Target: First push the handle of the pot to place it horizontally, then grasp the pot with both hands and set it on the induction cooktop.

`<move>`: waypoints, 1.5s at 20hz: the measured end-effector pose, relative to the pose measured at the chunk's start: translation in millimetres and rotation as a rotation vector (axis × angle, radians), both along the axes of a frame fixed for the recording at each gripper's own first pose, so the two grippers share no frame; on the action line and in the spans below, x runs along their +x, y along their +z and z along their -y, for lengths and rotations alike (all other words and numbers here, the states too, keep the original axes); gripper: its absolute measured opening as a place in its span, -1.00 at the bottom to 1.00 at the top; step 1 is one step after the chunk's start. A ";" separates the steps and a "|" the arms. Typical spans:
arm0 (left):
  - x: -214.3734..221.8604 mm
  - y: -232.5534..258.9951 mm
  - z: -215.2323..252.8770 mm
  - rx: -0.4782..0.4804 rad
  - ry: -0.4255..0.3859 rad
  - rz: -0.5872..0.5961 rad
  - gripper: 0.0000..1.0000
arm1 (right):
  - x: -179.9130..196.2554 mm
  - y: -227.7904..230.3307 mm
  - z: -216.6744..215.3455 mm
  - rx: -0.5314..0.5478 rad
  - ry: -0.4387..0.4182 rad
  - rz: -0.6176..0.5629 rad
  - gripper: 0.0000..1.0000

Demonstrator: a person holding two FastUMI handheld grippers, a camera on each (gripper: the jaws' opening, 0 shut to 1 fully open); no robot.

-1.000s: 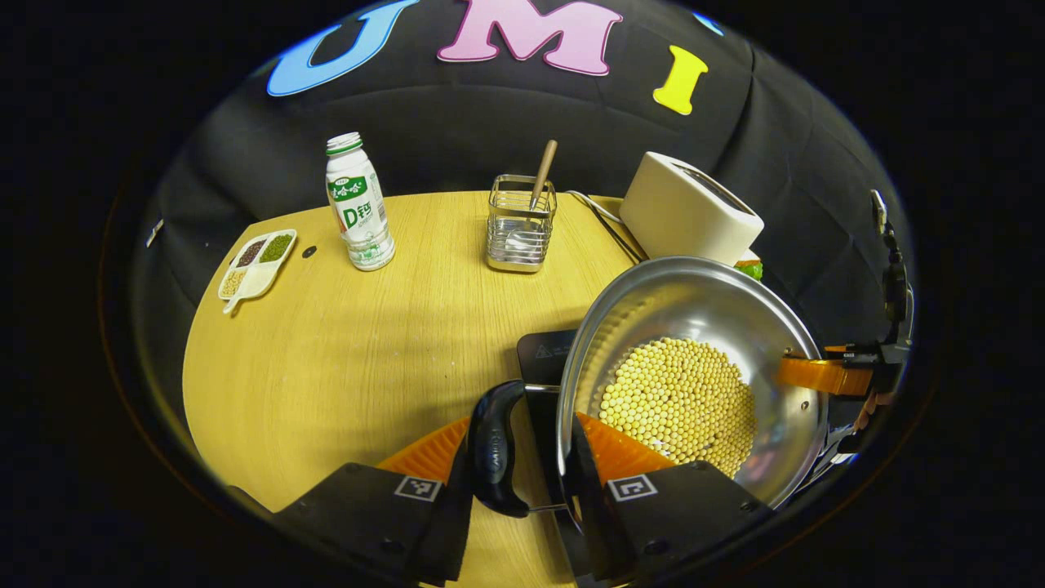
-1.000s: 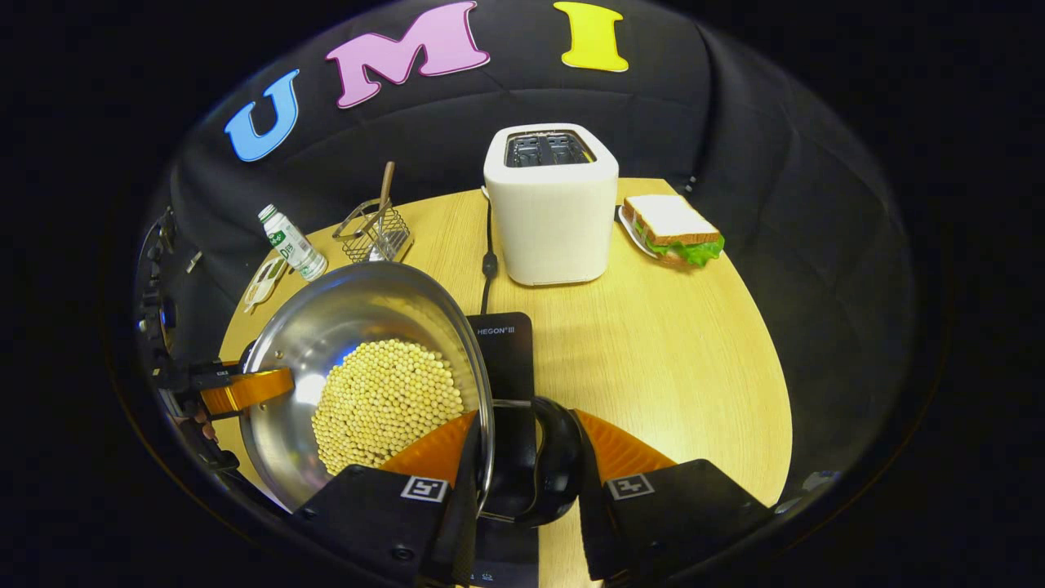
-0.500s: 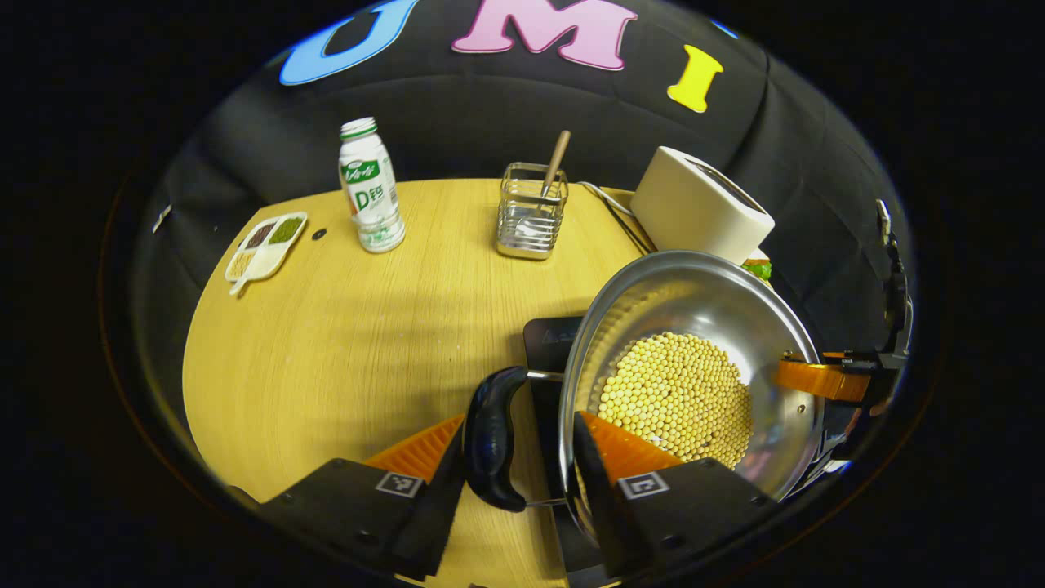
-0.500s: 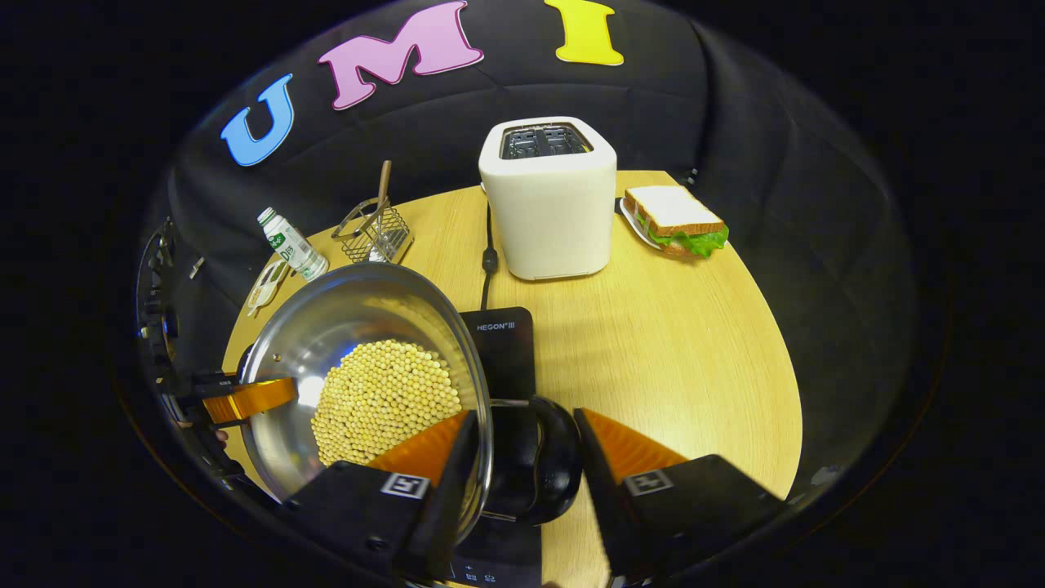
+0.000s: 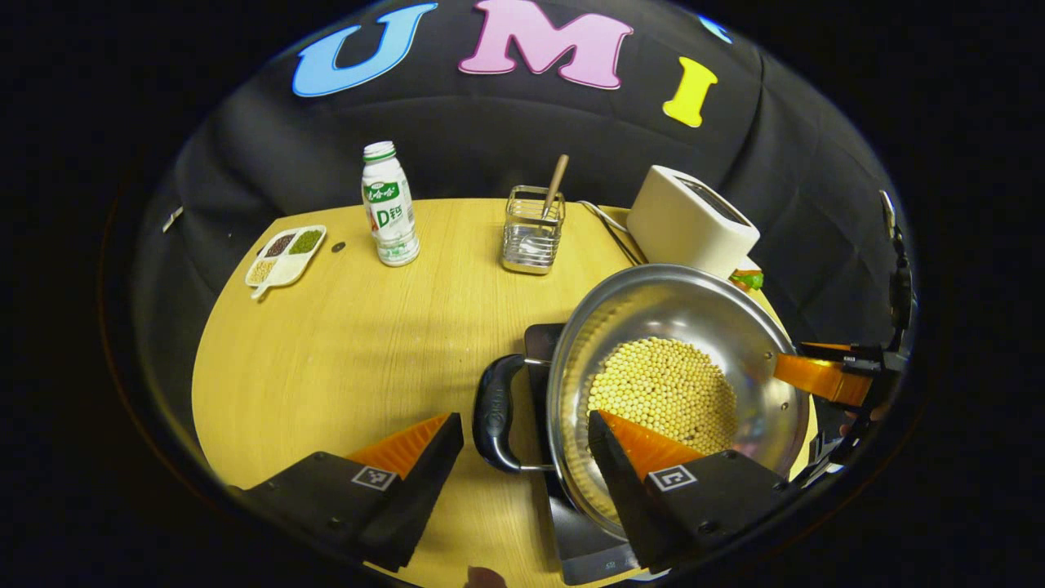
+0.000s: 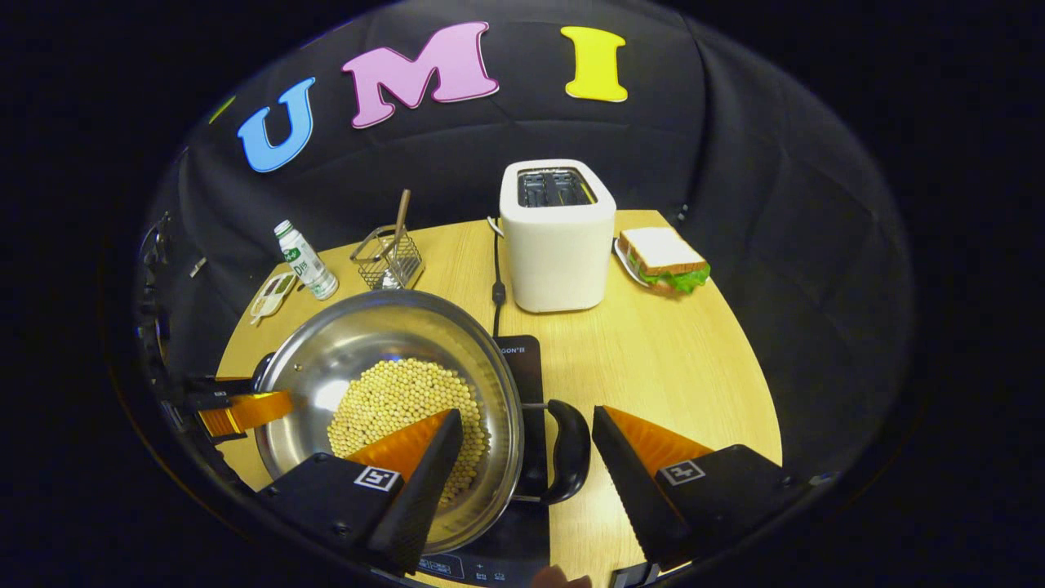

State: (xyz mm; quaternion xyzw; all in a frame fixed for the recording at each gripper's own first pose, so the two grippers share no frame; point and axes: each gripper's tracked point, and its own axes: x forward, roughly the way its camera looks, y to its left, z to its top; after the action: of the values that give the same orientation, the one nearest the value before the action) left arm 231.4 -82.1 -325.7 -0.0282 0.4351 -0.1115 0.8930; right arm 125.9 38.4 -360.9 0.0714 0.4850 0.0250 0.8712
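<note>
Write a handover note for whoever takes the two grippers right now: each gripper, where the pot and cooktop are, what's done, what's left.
Left gripper: open, fingers spread either side of the pot's left handle, not pressing it.
Right gripper: open, straddling the right handle, also not gripping.
Pot: full of beans, sitting on the black cooktop near the table's front edge. Both handles lie level.
Done: the pot looks to be set down on the cooktop and both grips are let go.
Left: probably just draw both grippers back clear of the handles; check the pot sits square on the cooktop.
</note>
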 end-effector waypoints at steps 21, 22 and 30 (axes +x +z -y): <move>-107.3 235.7 -57.5 -0.018 0.171 0.672 0.91 | -34.6 289.3 -13.7 -0.056 -0.030 0.709 0.97; -112.0 243.9 -66.1 -0.001 0.187 0.695 0.91 | -37.3 299.6 -16.1 -0.059 -0.022 0.739 0.97; -164.9 304.7 -90.1 0.031 0.255 0.848 0.90 | -74.9 357.0 -24.0 -0.047 -0.009 0.878 0.97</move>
State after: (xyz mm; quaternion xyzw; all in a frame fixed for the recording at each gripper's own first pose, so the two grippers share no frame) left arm 66.5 8.0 -21.0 -0.0198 0.0251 0.0044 0.9995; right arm 51.1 62.4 -3.9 0.0363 0.0689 0.0381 0.9962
